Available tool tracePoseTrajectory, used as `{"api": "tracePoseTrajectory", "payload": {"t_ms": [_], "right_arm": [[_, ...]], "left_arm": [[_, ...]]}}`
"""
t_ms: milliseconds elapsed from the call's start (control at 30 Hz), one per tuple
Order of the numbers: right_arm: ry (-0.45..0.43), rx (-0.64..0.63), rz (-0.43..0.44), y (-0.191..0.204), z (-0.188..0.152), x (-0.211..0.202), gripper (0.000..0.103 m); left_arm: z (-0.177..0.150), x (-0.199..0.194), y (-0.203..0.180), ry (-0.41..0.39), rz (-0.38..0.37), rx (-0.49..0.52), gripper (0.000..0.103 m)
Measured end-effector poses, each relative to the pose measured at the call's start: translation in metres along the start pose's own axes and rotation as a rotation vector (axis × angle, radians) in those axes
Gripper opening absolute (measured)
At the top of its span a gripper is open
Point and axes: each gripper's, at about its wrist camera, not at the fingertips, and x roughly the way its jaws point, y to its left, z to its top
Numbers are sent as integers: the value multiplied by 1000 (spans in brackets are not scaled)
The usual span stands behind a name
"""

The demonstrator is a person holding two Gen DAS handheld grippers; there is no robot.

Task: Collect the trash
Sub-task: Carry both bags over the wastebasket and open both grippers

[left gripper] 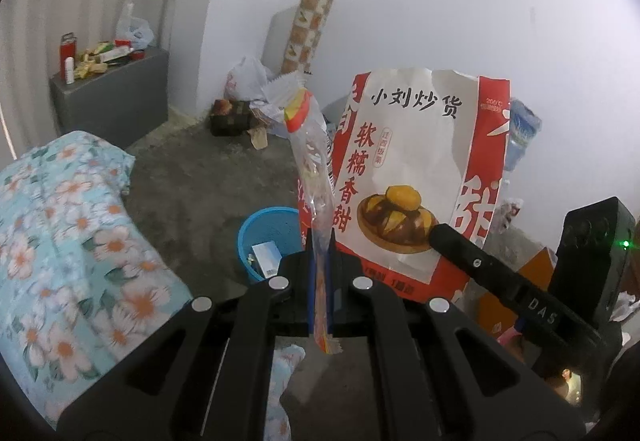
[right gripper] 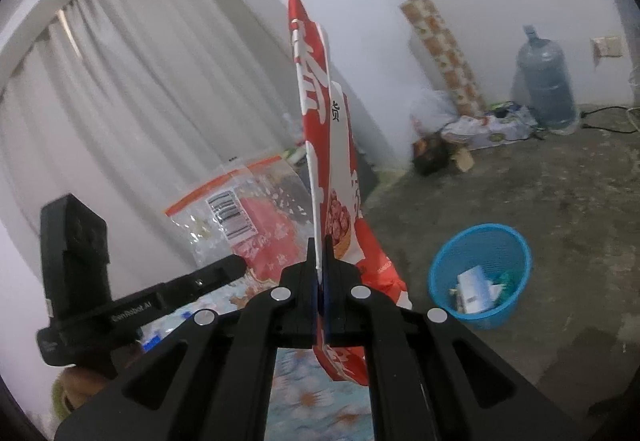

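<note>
Left hand-held gripper [left gripper: 320, 261] tilts downward, clamping clear wrapper [left gripper: 310, 169] upright.

Plain white walls [left gripper: 440, 1] meet a rough grey concrete floor [right gripper: 560, 201]; pale pleated curtains [right gripper: 120, 81] hang beside a low grey cabinet [left gripper: 116, 97], near a floral turquoise bedspread [left gripper: 60, 221].

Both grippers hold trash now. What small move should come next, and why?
Probably carry both pieces on toward the blue bin before letting go. The left gripper is shut on a clear wrapper, the right gripper on a red paper bag, and neither piece looks to be over the bin's opening yet.
</note>
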Motion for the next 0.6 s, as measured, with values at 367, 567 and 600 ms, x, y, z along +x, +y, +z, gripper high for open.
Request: {"api": "tracePoseTrajectory", "payload": {"t_ms": [367, 567, 600], "right_arm": [[38, -17, -217, -65, 4, 49, 2], [125, 26, -327, -132, 4, 91, 2], [138, 31, -341, -142, 3, 98, 2]], "left_arm": [[19, 114, -7, 161, -27, 53, 2], [16, 196, 1, 306, -33, 62, 2], [14, 210, 3, 326, -28, 56, 2]]}}
